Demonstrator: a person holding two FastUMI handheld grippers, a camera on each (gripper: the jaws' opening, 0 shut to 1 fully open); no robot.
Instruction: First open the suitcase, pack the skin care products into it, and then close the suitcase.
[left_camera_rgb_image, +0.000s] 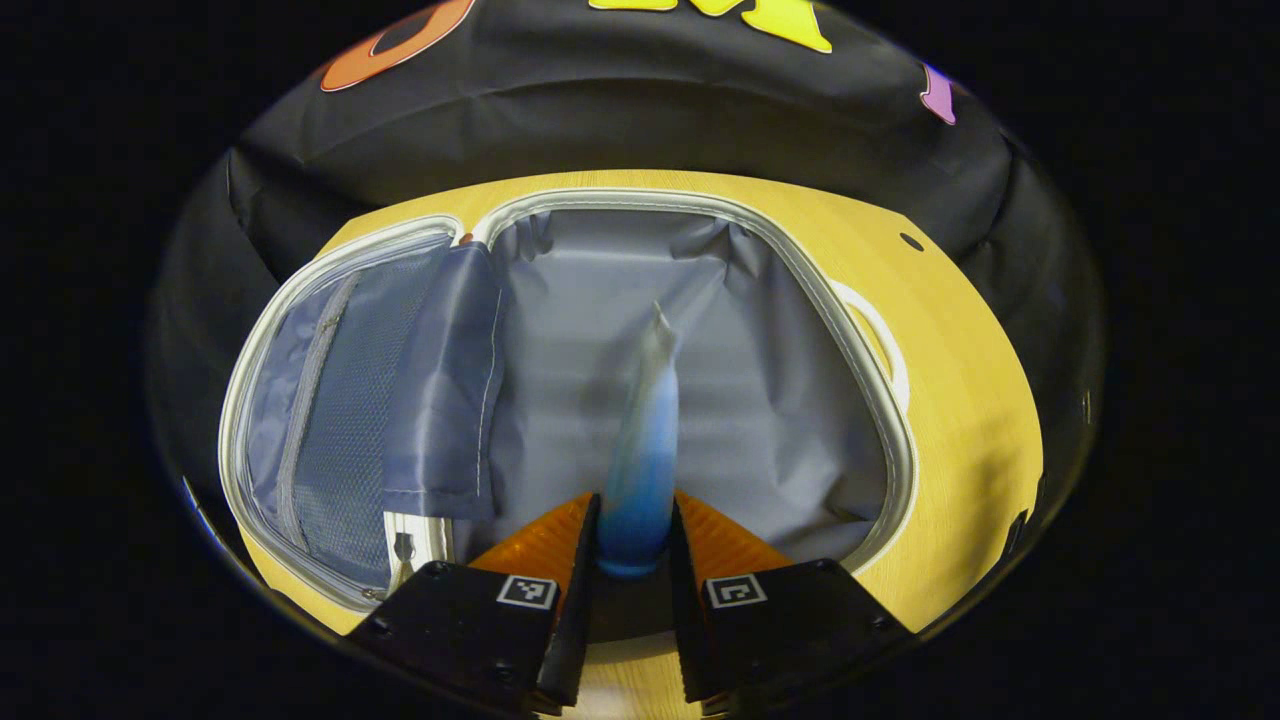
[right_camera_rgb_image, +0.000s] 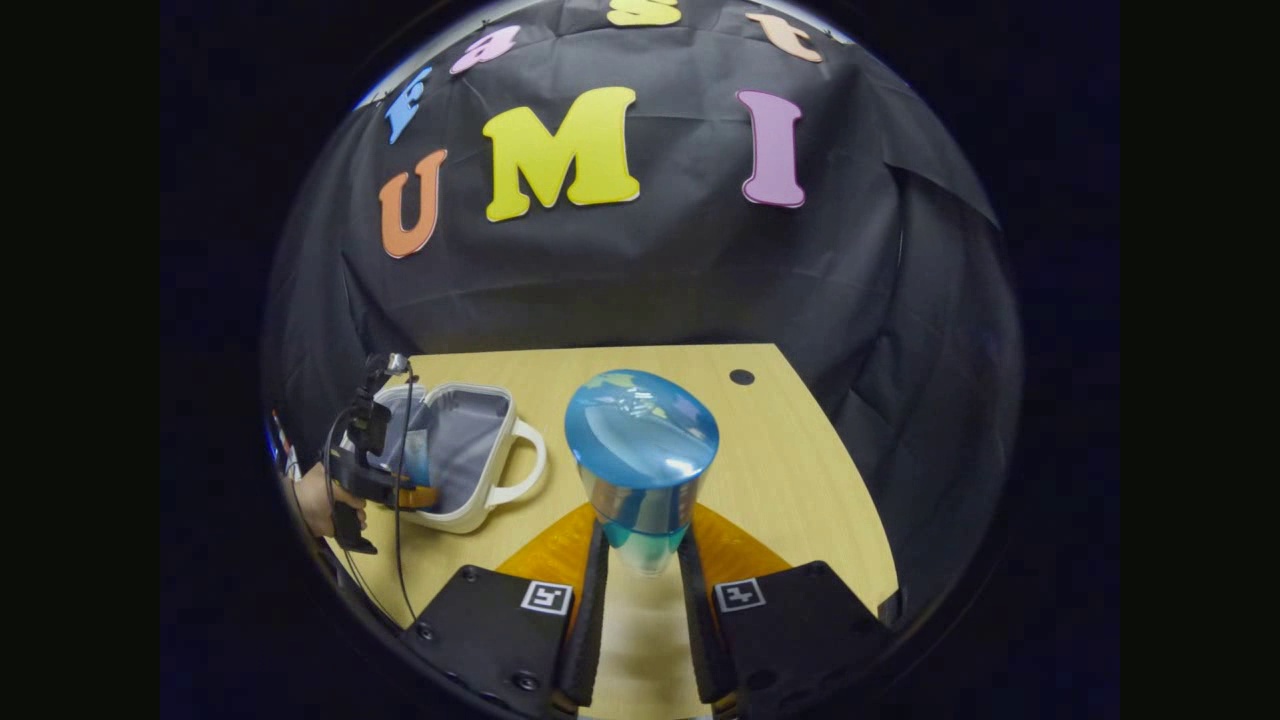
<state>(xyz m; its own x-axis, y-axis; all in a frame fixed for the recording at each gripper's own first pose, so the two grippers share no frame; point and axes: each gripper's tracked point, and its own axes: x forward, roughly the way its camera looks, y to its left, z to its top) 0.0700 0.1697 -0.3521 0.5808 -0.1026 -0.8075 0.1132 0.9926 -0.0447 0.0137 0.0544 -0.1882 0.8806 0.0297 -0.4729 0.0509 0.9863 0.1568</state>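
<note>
1. Left gripper (left_camera_rgb_image: 635, 540): closed on a blue tube (left_camera_rgb_image: 645, 440), a finger pressing each side near its rounded end, the crimped tip pointing away over the open suitcase (left_camera_rgb_image: 700, 205).
2. Right gripper (right_camera_rgb_image: 640, 560): closed on a blue-capped bottle (right_camera_rgb_image: 640, 450), fingers gripping the clear lower body, the cap facing the camera, held above the table (right_camera_rgb_image: 800, 480) near its front edge.
3. Suitcase lying open at the table's left side, grey lining (left_camera_rgb_image: 760, 400) bare under the tube; mesh pocket (left_camera_rgb_image: 350, 420) in the lid to the left; handle (right_camera_rgb_image: 525, 465) facing the table's middle.
4. Seen from the right gripper view: the left gripper and the hand (right_camera_rgb_image: 318, 505) holding it, over the near edge of the suitcase.
5. Step in hand, by judgement: packing, with the suitcase already open and the tube about to go in.
6. Next move likely calls for lowering the tube onto the lining, parting the fingers, then carrying the bottle leftward into the suitcase; closing not yet due.
</note>
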